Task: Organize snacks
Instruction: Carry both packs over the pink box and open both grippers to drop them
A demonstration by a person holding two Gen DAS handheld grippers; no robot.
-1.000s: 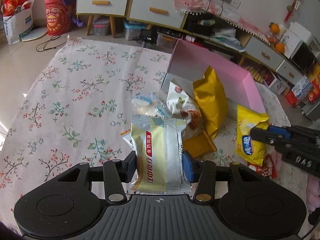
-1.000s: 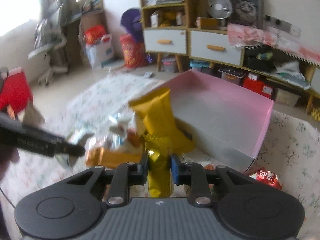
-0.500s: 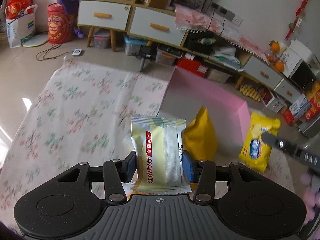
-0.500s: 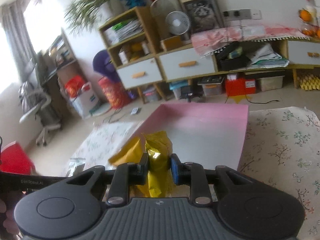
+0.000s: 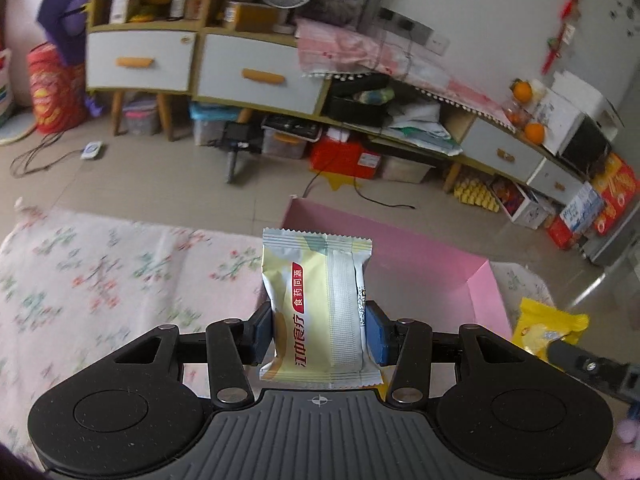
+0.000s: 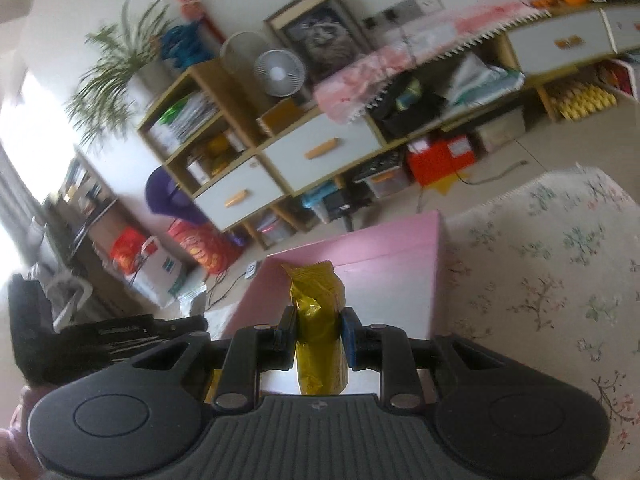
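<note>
My left gripper (image 5: 319,330) is shut on a pale yellow snack packet (image 5: 318,308) with red lettering, held upright in the air in front of the pink box (image 5: 432,276). My right gripper (image 6: 319,332) is shut on a gold foil snack bag (image 6: 318,320), held above the near side of the pink box (image 6: 384,280). The gold bag (image 5: 548,328) and the right gripper's black body also show at the lower right of the left wrist view. The left gripper's black body (image 6: 100,344) shows at the left of the right wrist view.
The pink box sits on a floral tablecloth (image 5: 100,280) that also shows in the right wrist view (image 6: 560,280). Behind stand a cabinet with white drawers (image 5: 200,64), storage bins, cables on the floor and red bags (image 6: 200,244).
Both grippers have lifted their packets off the snack pile and moved up toward the pink box. The pile has dropped out of view. The right gripper has tilted.
</note>
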